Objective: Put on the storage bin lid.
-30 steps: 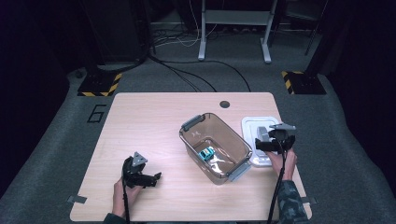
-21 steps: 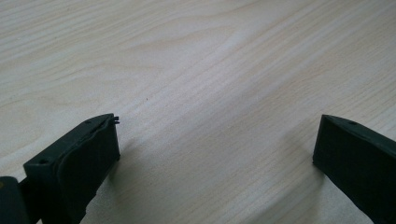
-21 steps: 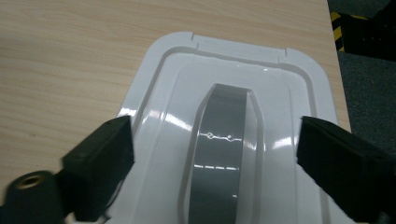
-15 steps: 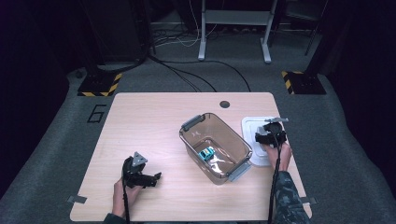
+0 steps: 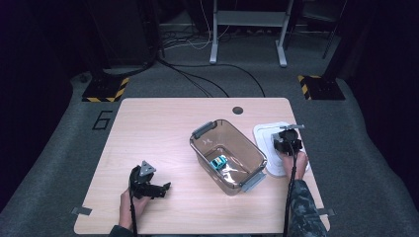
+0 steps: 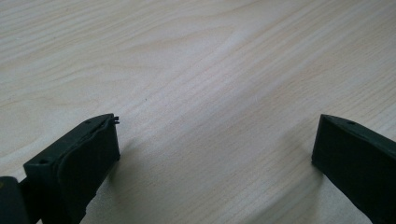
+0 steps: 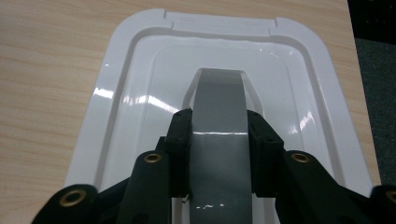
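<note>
The clear storage bin (image 5: pixel 228 155) is standing open at the table's (image 5: pixel 158 128) centre, holding a small teal object (image 5: pixel 218 162), which suggests fitting the white lid (image 5: pixel 267 133) lying flat at its 3 o'clock is the work in hand. The right gripper (image 7: pixel 219 140), jaws having just closed, is pinching the lid's grey centre handle (image 7: pixel 219 107) from both sides for a balanced lift. The left gripper (image 6: pixel 215 140) is resting spread on bare wood at 7 o'clock, gripping nothing.

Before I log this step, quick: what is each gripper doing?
Left gripper: open, nothing between its jaws, over bare table.
Right gripper: jaws just closed on the grey handle of the white lid.
</note>
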`<action>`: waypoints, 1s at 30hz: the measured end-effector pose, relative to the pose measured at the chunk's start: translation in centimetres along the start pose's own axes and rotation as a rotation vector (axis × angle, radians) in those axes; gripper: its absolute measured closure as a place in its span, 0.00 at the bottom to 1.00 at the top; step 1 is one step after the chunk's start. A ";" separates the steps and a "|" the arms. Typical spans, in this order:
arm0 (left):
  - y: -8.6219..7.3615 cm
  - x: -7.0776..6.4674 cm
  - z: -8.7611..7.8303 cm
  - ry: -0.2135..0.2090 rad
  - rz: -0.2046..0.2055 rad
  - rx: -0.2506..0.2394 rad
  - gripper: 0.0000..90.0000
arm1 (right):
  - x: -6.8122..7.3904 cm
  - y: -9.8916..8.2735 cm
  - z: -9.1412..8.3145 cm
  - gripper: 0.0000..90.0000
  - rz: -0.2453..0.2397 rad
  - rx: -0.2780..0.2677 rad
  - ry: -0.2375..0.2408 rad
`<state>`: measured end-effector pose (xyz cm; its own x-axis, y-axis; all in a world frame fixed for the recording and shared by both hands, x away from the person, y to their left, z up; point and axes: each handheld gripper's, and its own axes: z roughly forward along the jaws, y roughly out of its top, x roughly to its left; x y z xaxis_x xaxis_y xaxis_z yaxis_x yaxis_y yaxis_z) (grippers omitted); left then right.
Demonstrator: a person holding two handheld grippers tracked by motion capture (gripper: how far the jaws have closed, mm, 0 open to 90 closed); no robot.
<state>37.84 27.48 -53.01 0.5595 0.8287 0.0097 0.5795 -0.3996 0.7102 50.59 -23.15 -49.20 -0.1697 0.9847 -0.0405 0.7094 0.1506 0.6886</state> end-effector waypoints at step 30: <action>0.0 0.0 0.0 0.000 -0.001 0.000 0.00 | -0.9 1.6 -4.1 0.74 -0.046 -0.060 0.012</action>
<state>37.83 27.48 -53.01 0.5589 0.8292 0.0093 0.5798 -0.3988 0.7105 49.01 -24.18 -45.09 -0.2096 0.9756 -0.0653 0.6586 0.1902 0.7281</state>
